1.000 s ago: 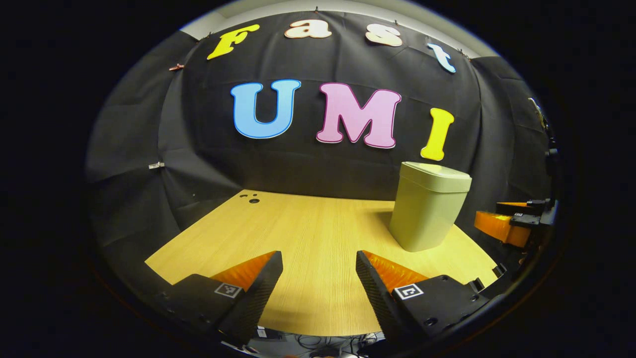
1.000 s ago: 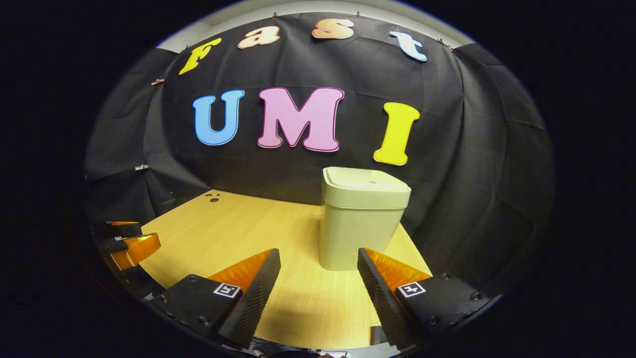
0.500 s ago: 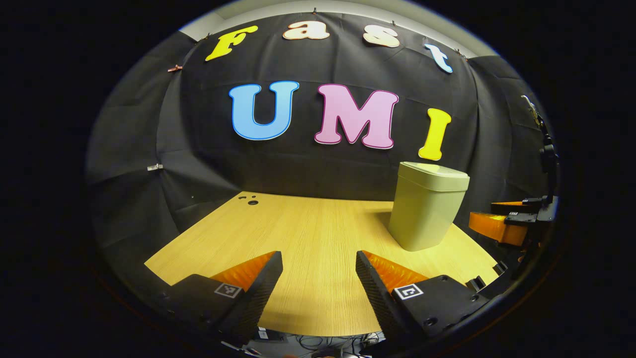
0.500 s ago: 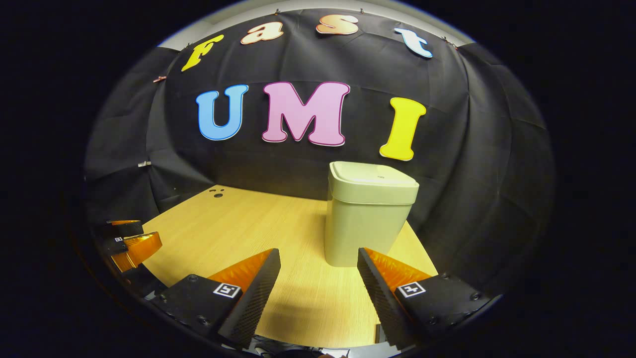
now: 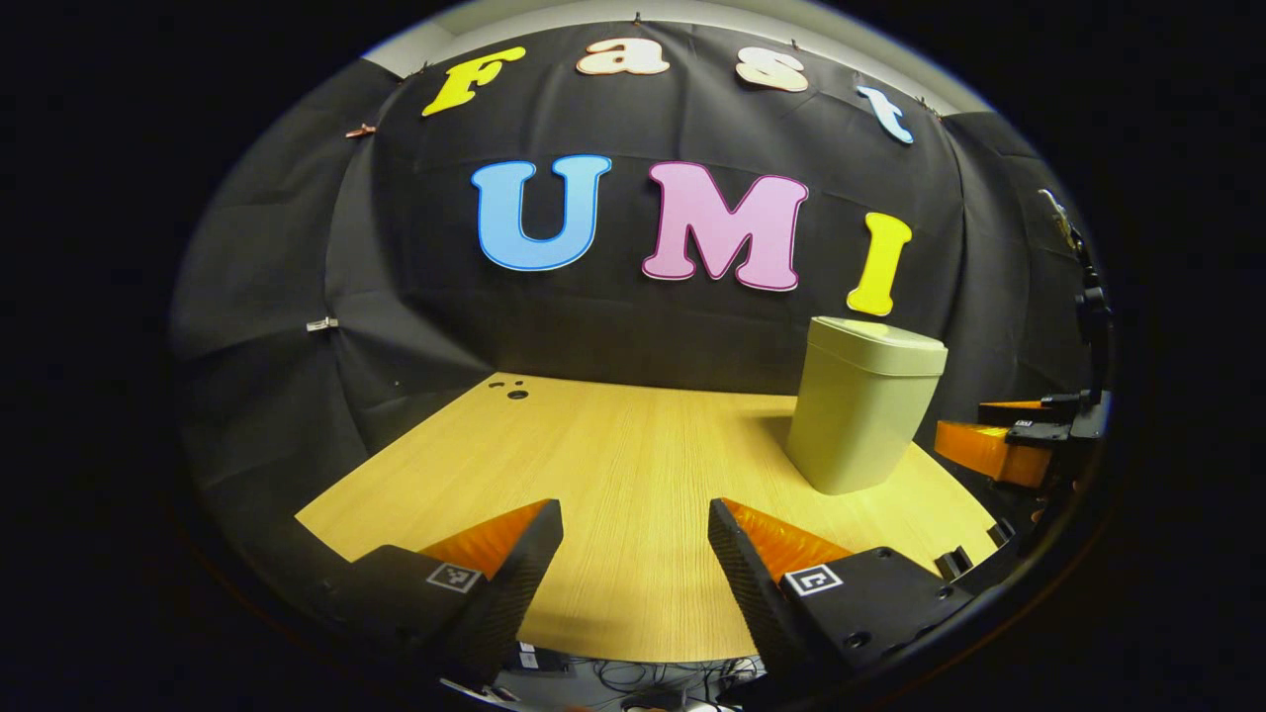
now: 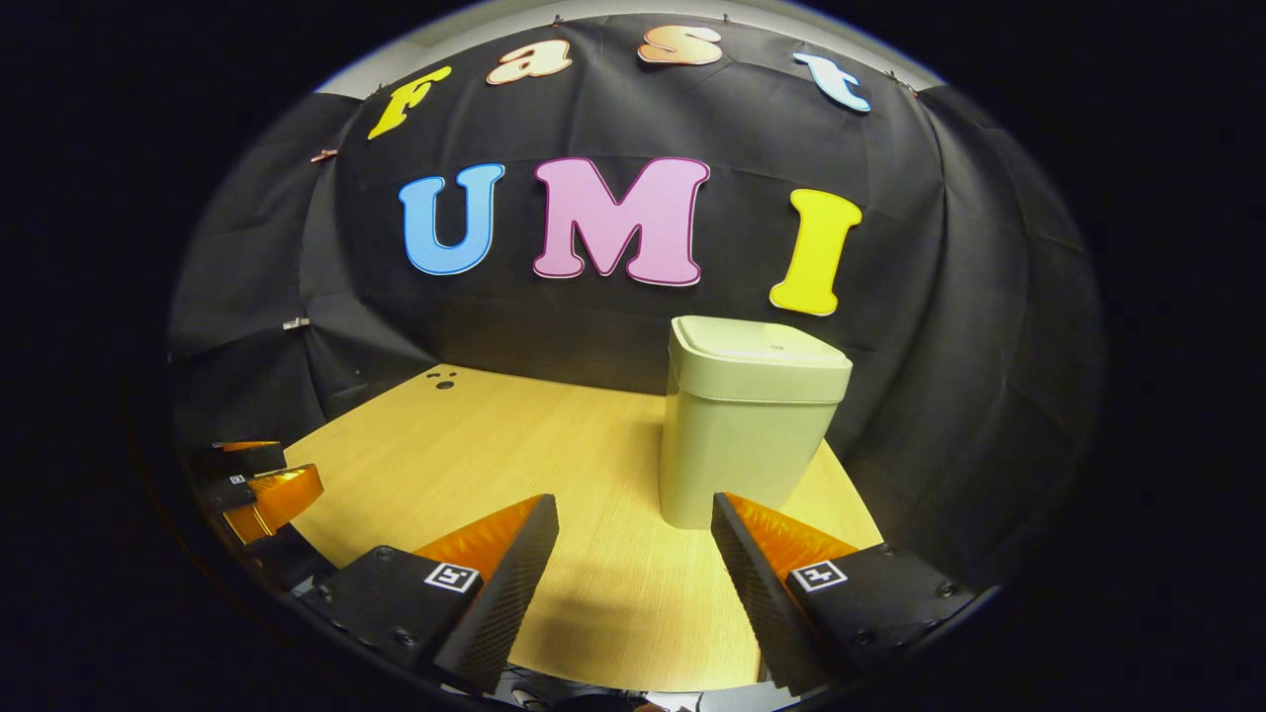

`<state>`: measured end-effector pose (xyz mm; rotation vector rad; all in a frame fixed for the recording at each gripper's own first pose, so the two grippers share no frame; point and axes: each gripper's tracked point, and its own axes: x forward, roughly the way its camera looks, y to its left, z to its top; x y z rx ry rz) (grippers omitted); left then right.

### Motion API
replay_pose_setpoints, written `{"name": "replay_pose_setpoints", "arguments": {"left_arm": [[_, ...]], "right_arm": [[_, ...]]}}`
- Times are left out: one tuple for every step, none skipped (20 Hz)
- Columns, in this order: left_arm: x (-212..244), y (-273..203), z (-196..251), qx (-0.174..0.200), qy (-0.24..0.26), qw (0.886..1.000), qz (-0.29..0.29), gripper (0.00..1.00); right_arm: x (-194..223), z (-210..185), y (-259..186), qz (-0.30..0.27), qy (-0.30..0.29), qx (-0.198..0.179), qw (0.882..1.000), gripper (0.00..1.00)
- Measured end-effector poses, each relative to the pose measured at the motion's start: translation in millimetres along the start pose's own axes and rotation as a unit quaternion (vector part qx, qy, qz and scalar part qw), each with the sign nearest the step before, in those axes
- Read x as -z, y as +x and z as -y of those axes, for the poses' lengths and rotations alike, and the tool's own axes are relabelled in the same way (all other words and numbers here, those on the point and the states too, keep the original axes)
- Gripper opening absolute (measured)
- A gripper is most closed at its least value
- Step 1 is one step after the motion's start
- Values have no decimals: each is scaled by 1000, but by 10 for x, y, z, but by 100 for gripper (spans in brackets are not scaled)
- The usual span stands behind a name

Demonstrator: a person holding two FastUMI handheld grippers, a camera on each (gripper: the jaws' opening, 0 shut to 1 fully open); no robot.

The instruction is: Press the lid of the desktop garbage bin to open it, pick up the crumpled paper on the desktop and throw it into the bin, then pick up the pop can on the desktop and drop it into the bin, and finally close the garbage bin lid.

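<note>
Bin (image 6: 747, 425) plain, lid (image 6: 757, 348) down; grippers' small square tags unreadable

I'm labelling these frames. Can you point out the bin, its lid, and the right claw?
bin (image 6: 737, 460): right gripper view, front wall.
lid (image 6: 762, 348): right gripper view, flat top, closed.
right claw (image 6: 635, 578): right gripper view, midway between its open fingertips.

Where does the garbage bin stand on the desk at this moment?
The garbage bin stands upright, lid shut, near the desk's far edge by the booth wall, just ahead of the open right gripper; in the left gripper view it stands at the right.
</note>
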<state>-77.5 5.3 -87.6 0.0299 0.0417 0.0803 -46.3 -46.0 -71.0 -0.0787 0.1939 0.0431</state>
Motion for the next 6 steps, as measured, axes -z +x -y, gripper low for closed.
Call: {"name": "replay_pose_setpoints", "arguments": {"left_arm": [[12, -8, 5, 0, 0, 1000, 0, 95], [11, -7, 9, -1, 0, 1000, 0, 95], [2, 5, 4, -2, -1, 1000, -1, 95], [-18, 1, 1, -5, 0, 1000, -3, 95], [-40, 1, -7, -8, 1, 1000, -2, 95], [-63, -3, -25, -14, 1, 1000, -3, 95]], "right_arm": [[17, -9, 4, -3, 0, -1, 1000, 98], [25, -16, 2, -5, 1, -2, 1000, 98], [22, -12, -5, -5, 2, -2, 1000, 98], [8, -12, -5, -3, 2, -2, 1000, 98], [-15, -5, -4, 0, 2, -1, 1000, 98], [-23, -3, 16, 1, 3, -2, 1000, 98]]}}
